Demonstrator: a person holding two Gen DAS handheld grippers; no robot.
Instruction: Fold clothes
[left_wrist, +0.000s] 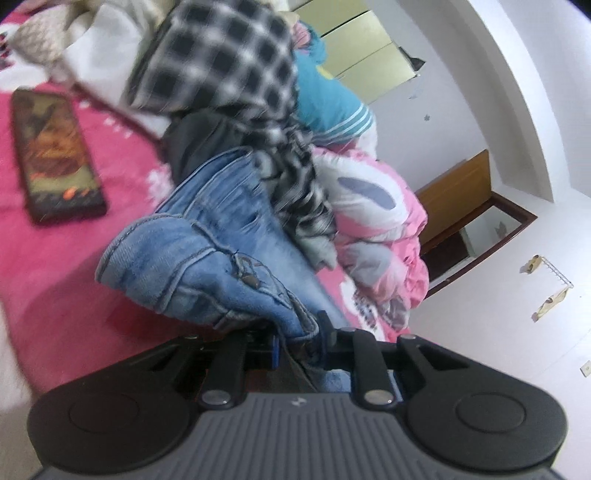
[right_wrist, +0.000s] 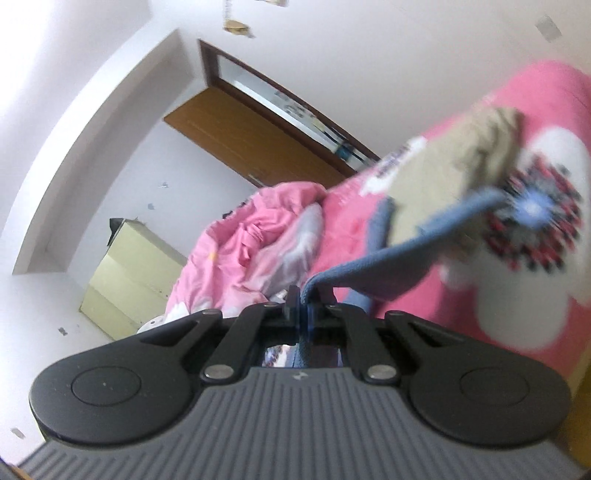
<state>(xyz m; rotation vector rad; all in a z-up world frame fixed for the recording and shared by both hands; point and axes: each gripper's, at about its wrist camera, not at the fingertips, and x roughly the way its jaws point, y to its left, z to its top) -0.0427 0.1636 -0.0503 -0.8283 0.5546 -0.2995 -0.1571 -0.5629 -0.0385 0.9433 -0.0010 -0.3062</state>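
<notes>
Blue jeans (left_wrist: 207, 240) hang lifted over the pink bed cover (left_wrist: 55, 258). My left gripper (left_wrist: 299, 338) is shut on their waistband near the fly. A black-and-white checked shirt (left_wrist: 229, 66) drapes over a heap of clothes behind the jeans. In the right wrist view my right gripper (right_wrist: 304, 301) is shut on a blue denim edge of the jeans (right_wrist: 388, 258), which stretches away to the right. A beige folded garment (right_wrist: 443, 177) lies on the pink bed cover (right_wrist: 546, 110) beyond it.
A phone (left_wrist: 55, 158) lies on the bed to the left. A teal garment (left_wrist: 325, 99) and a pink-and-white padded garment (left_wrist: 376, 221) fill the heap; pink clothing (right_wrist: 251, 251) shows in the right view. A wooden door (right_wrist: 258, 147) and yellow-green cabinet (right_wrist: 125, 280) stand by white walls.
</notes>
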